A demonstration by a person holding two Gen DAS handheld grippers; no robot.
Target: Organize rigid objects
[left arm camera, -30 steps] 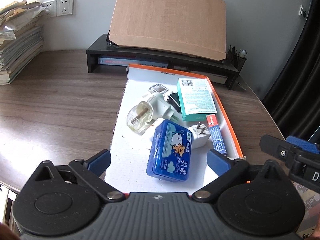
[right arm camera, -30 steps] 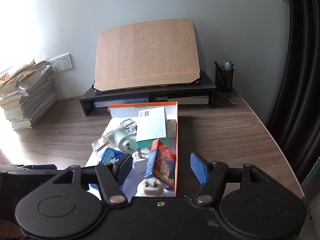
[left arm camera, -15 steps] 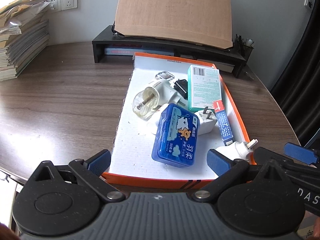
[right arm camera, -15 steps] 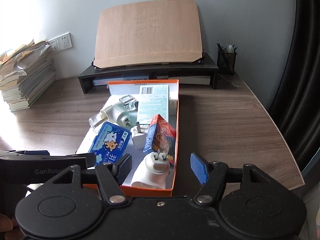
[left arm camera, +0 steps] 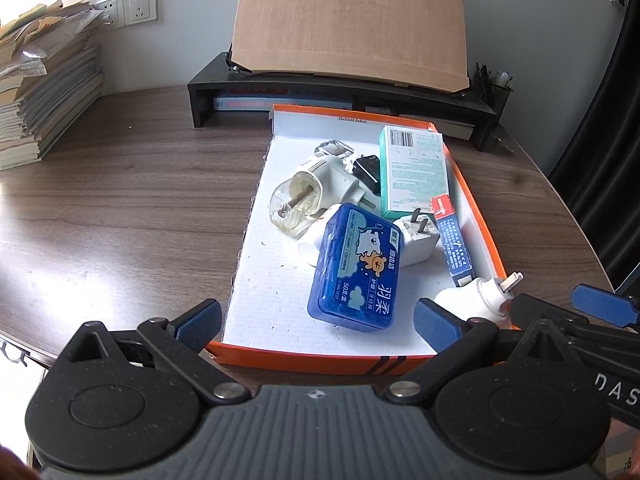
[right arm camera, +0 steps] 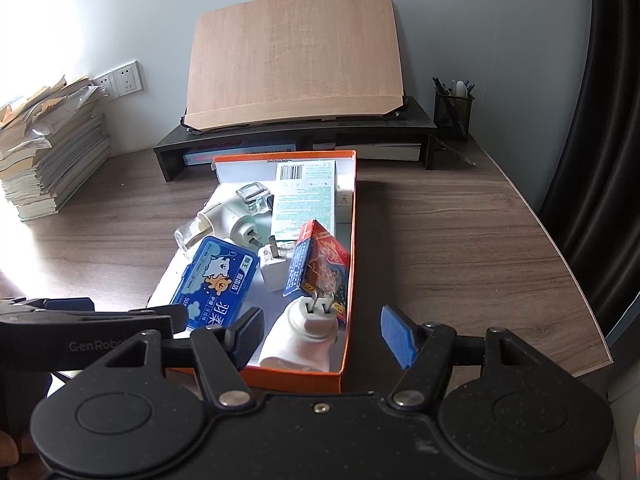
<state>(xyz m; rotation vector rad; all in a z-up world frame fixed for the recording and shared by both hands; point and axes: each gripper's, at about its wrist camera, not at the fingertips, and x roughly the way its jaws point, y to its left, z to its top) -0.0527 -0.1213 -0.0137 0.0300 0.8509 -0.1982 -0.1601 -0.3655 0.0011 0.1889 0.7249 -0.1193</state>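
We see both grippers (left arm camera: 316, 318) (right arm camera: 322, 330) spread, empty, at the box's (left arm camera: 352, 360) near rim; bare desk (right arm camera: 460, 248) lies on its right; our right gripper hides part of the plug (right arm camera: 308, 332).

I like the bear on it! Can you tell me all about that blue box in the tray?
The blue box is a flat, glossy plastic case with rounded corners, closed, printed with a white animal, an orange bear, clouds and Chinese writing. It lies tilted in the orange tray, propped on a white plug behind it, near the front wall.

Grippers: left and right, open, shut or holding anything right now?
Left gripper: open, empty, over the orange box's near edge.
Right gripper: open, empty, the white plug just beyond it.
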